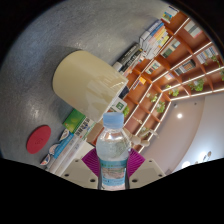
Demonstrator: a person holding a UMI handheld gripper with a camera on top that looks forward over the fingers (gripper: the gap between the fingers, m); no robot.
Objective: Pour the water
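The tool [113, 163] squeezes a water bottle [114, 150] tight between its two pink pads [92, 161]. The bottle has a blue cap. Just past it is a pale yellow cup [88, 83], tipped sideways. Farther off are wooden shelves [170, 70].

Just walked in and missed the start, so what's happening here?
A hand-held gripper has its fingers closed on a clear plastic water bottle, blue cap still on, with the whole view tilted. Beyond the bottle stands a cream-coloured cup, with a red round lid off to one side and wooden shelves behind. No water is flowing yet.
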